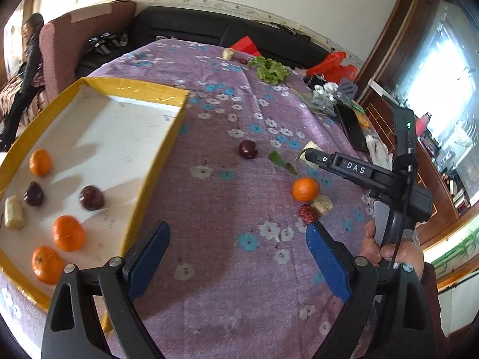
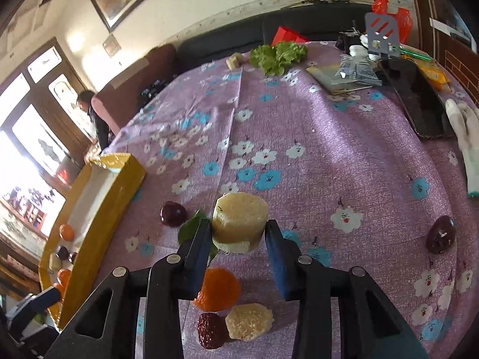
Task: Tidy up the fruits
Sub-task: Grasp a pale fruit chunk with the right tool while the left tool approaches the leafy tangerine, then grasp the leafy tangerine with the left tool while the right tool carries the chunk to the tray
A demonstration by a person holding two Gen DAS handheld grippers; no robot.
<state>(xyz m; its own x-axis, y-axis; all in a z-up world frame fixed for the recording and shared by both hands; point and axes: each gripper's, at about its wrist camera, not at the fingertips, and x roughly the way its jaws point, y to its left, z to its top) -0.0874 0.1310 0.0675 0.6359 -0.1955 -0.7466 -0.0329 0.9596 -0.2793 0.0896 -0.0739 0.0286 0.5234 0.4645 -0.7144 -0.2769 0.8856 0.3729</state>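
My right gripper (image 2: 238, 228) is shut on a pale cylindrical fruit chunk (image 2: 239, 209), its blue pads pressing both sides just above the purple flowered cloth. Below it lie an orange (image 2: 220, 288), a red date (image 2: 211, 330) and a second pale chunk (image 2: 250, 320). A dark plum (image 2: 173, 214) and a green leaf (image 2: 191, 227) sit to its left, and another plum (image 2: 441, 234) lies far right. My left gripper (image 1: 238, 229) hangs open over bare cloth beside the yellow-rimmed tray (image 1: 134, 89). The tray holds oranges (image 1: 68, 233), plums (image 1: 91, 197) and a pale chunk (image 1: 13, 217).
Lettuce (image 2: 278, 53) and a small pale piece (image 2: 234, 59) lie at the table's far edge. A spatula (image 2: 383, 33), packets, a black tray (image 2: 419, 98) and a white glove (image 2: 467, 143) crowd the right side. A person (image 1: 30, 59) stands at far left by an armchair.
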